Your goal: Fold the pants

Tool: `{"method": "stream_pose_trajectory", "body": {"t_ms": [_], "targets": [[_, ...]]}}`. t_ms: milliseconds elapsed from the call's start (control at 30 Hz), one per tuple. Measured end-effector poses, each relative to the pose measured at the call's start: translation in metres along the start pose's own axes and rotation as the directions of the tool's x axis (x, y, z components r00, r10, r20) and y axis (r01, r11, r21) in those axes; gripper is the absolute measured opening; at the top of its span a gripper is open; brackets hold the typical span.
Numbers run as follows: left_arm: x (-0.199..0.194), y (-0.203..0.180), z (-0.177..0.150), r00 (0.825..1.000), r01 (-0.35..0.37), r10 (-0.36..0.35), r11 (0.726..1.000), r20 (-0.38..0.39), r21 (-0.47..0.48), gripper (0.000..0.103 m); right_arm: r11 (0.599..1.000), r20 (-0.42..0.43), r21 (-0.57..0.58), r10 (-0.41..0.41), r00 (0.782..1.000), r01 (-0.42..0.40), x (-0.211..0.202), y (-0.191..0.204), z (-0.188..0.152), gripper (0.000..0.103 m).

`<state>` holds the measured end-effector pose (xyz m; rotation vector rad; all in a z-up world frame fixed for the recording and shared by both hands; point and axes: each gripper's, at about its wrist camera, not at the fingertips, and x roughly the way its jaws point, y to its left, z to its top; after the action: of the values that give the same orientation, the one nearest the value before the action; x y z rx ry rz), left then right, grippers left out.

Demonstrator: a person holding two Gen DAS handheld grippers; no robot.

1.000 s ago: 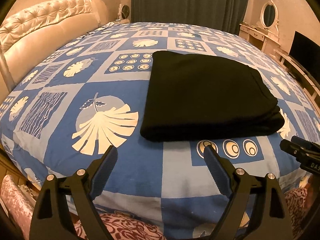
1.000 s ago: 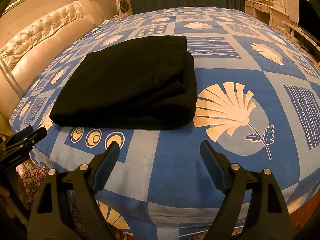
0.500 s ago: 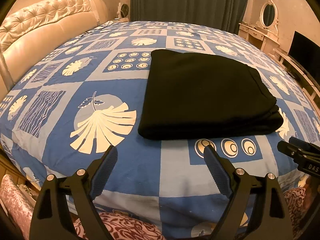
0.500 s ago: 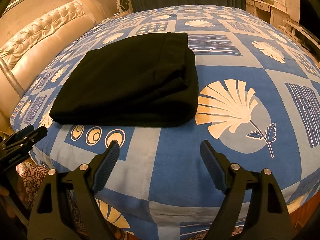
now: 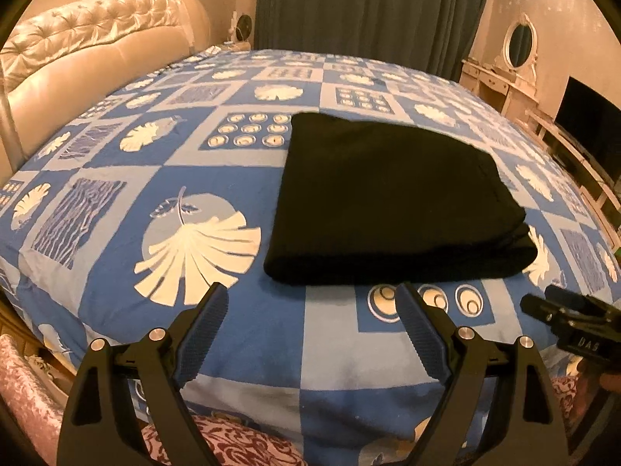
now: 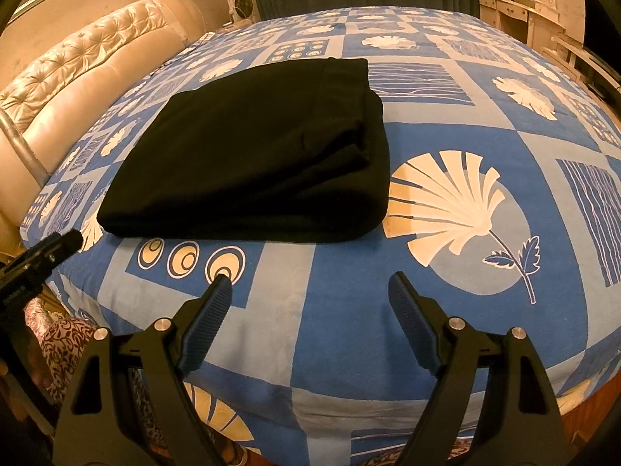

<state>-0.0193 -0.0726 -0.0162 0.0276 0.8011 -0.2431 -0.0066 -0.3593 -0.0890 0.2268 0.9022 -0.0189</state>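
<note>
1. Pants (image 5: 392, 198), black, folded into a flat rectangle, lying on the bed (image 5: 116, 202) near its front edge, roughly mid-width.
2. In the left wrist view: ahead of the left gripper (image 5: 312, 312) and slightly to its right, apart from both fingertips, with a strip of blue cover between the folded front edge and the tips.
3. In the right wrist view: ahead of the right gripper (image 6: 310, 291) and off to its left, also apart; stacked layers showing along the right side of the pants (image 6: 256, 147).
4. Compared with a second ago: pants in the same place and the same folded shape; both grippers set much as before, only a slight shift of framing in the left wrist view; spread of the fingers unchanged on both.
5. Left gripper: jaws wide apart, nothing between them, touching neither pants nor cover so far as can be seen.
6. Right gripper: jaws likewise wide apart, empty, tips over the row of ring patterns and the pale square at the bed's front edge.
7. Right gripper (image 5: 570, 320) visible at the right margin of the left wrist view, beside the bed's front edge; left gripper (image 6: 39, 262) at the left margin of the right wrist view.
8. Headboard (image 5: 89, 62) along the bed's left edge.
</note>
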Motion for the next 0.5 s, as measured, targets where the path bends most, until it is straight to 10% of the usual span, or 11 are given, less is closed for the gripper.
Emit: {"method": "stream_pose_trajectory", "body": {"t_ms": [500], "targets": [[-0.0042, -0.0028, 0.0031, 1.000, 0.017, -0.017, 1.000, 0.008, 0.017, 0.087, 1.000, -0.012, -0.003, 0.008, 1.000, -0.008, 0.0012, -0.0013, 0.0014, 0.083]]}}
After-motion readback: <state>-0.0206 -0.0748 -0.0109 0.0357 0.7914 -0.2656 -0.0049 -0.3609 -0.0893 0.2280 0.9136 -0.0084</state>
